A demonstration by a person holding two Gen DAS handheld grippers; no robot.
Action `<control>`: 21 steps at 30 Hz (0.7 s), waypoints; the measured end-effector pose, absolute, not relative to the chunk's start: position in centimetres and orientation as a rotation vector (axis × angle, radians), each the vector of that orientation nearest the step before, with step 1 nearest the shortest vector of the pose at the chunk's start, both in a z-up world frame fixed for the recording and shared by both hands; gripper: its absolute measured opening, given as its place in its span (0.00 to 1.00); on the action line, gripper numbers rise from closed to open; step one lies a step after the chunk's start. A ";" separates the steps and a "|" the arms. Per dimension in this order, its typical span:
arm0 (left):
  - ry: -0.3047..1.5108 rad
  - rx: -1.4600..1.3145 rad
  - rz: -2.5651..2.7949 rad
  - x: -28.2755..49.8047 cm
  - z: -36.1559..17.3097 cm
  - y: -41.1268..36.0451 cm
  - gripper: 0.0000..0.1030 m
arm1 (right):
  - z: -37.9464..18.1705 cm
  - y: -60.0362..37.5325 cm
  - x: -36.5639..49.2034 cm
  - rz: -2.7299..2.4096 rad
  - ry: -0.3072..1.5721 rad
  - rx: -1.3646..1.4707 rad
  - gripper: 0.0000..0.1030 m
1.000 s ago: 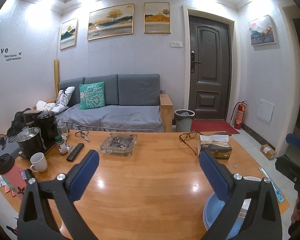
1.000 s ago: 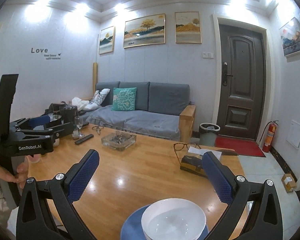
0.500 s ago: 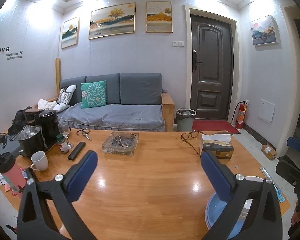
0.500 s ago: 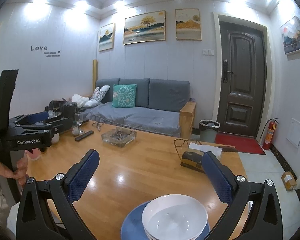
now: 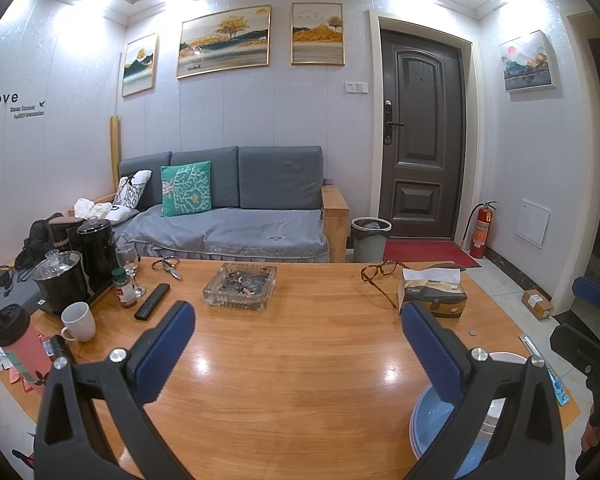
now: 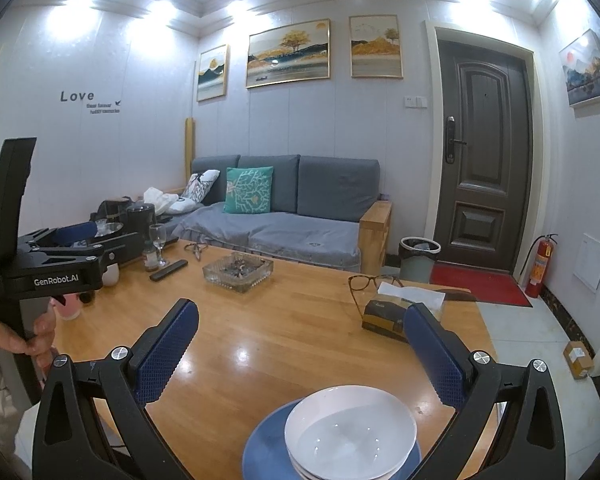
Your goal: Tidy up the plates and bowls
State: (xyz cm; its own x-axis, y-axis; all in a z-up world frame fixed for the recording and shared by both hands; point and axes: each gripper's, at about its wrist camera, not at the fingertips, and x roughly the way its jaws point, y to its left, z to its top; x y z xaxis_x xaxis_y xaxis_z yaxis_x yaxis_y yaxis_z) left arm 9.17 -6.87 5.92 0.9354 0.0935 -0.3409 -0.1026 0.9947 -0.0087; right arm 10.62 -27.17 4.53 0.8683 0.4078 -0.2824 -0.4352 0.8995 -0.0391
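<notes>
White bowls (image 6: 350, 430) sit stacked on a blue plate (image 6: 266, 446) at the near edge of the wooden table (image 6: 284, 336), low in the right wrist view. My right gripper (image 6: 300, 354) hangs open above and just beyond them, holding nothing. In the left wrist view the same blue plate (image 5: 430, 426) and a white rim (image 5: 506, 358) lie at the lower right, partly hidden behind the right finger. My left gripper (image 5: 298, 350) is open over bare tabletop, empty. A hand holds the left gripper's body (image 6: 56, 276) at the left of the right wrist view.
A glass ashtray (image 5: 240, 286), glasses (image 5: 380, 274), a tissue box (image 5: 432, 294), a remote (image 5: 152, 300), a white mug (image 5: 78, 322), a wine glass (image 5: 128, 264), a small bottle (image 5: 124, 288) and kettles (image 5: 76, 264) stand on the table. A sofa (image 5: 228, 216) lies beyond.
Both views have drifted slightly; the bowls and plate sit a little higher in the right wrist view. Both grippers stay open and empty.
</notes>
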 end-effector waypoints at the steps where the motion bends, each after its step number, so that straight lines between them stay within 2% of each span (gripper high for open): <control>1: 0.347 -0.026 0.101 9.2 5.9 -6.9 0.99 | 4.5 -27.2 10.6 0.442 0.274 -0.102 0.99; 21: 0.344 -0.022 0.098 9.3 5.9 -7.0 0.99 | 4.5 -27.3 10.7 0.440 0.276 -0.097 0.99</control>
